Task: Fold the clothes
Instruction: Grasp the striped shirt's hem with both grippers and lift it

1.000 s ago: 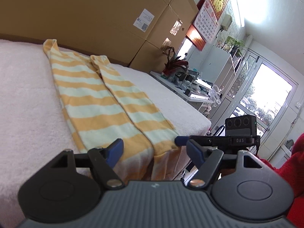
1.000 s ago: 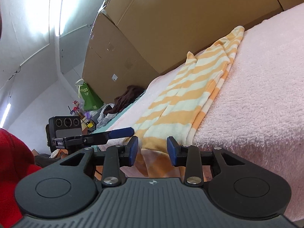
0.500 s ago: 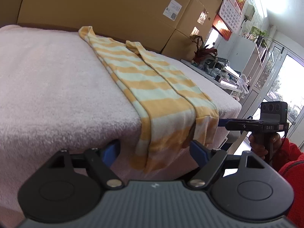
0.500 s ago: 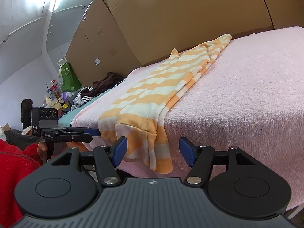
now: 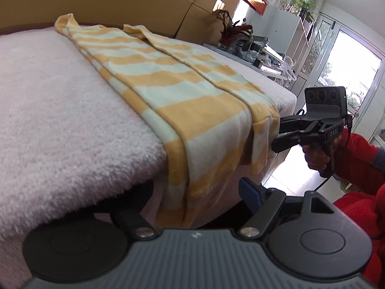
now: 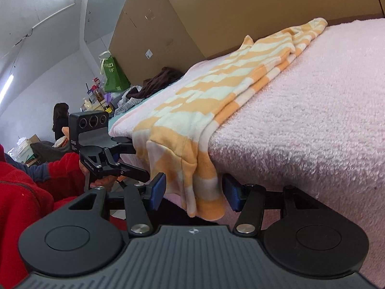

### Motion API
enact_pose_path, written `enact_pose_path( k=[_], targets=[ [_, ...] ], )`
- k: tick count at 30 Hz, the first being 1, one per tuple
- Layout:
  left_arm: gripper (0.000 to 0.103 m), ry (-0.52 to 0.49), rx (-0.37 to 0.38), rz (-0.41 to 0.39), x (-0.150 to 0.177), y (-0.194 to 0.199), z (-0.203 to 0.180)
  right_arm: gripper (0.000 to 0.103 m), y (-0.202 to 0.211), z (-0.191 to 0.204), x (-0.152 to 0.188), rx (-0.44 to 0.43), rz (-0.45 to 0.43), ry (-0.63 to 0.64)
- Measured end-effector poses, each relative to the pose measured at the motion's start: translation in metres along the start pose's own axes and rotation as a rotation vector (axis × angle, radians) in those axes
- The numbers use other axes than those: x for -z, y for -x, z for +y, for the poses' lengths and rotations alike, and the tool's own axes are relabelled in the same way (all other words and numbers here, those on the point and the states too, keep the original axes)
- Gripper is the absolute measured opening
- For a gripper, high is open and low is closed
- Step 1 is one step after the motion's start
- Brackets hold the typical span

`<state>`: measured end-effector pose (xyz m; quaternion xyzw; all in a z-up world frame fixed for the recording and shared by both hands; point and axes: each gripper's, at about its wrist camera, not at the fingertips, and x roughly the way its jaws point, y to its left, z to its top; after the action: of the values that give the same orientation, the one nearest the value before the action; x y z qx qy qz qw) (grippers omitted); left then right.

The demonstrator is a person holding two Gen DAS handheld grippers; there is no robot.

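- The left tool [image 5: 192,200] sits low at the near edge of the pink fleece-covered worktop [image 5: 60,125], its jaws spread wide and holding nothing. Only its right blue pad shows, at 5 o'clock of the hanging cloth; the left finger is hidden under the worktop's edge.
- The right tool [image 6: 193,193] is level with the same edge, jaws wide apart, gripping nothing. One blue pad stands on each side of the cloth's hanging corner; I cannot tell whether they touch it.
- The orange-and-cream striped folded garment [image 5: 168,82] lies lengthwise on the worktop, running from 11 o'clock toward the near edge, with its near end draped over that edge.
- In the left wrist view the right tool appears at 3 o'clock, held by a hand [image 5: 315,156] in a red fleece sleeve [image 5: 361,159], its fingers just beside the garment's hem.
- Large brown cardboard boxes [image 6: 216,12] stand behind the worktop at 12 o'clock.
- A green paper bag [image 6: 113,74] stands at 10 o'clock in the right wrist view; its contents are not visible.
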<state>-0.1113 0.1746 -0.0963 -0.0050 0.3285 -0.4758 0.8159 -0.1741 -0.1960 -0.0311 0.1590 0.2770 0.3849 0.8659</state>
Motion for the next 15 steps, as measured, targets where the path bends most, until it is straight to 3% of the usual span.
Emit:
enact_pose_path(
  k=[1, 2, 4, 6, 9, 15],
  targets=[
    [0.059, 0.001, 0.01, -0.002, 0.0, 0.001, -0.001, 0.049, -0.002, -0.002, 0.001, -0.004, 0.01, -0.003],
    [0.034, 0.002, 0.026, -0.004, -0.001, 0.003, -0.002, 0.045, -0.004, -0.004, 0.002, -0.008, 0.019, -0.007],
    [0.018, 0.0, 0.05, 0.002, -0.003, 0.007, -0.005, 0.027, -0.003, -0.004, 0.004, -0.015, 0.022, -0.008],
    [0.018, 0.0, 0.066, 0.007, -0.002, 0.012, -0.008, 0.015, 0.002, 0.0, 0.004, -0.028, 0.019, -0.01],
    [0.016, 0.032, 0.101, 0.005, -0.003, 0.019, -0.011, 0.014, 0.009, 0.008, 0.003, -0.055, 0.022, -0.018],
    [0.015, 0.117, 0.173, -0.084, -0.024, 0.035, -0.006, 0.014, 0.024, 0.011, -0.014, -0.138, -0.019, -0.084]
  ],
)
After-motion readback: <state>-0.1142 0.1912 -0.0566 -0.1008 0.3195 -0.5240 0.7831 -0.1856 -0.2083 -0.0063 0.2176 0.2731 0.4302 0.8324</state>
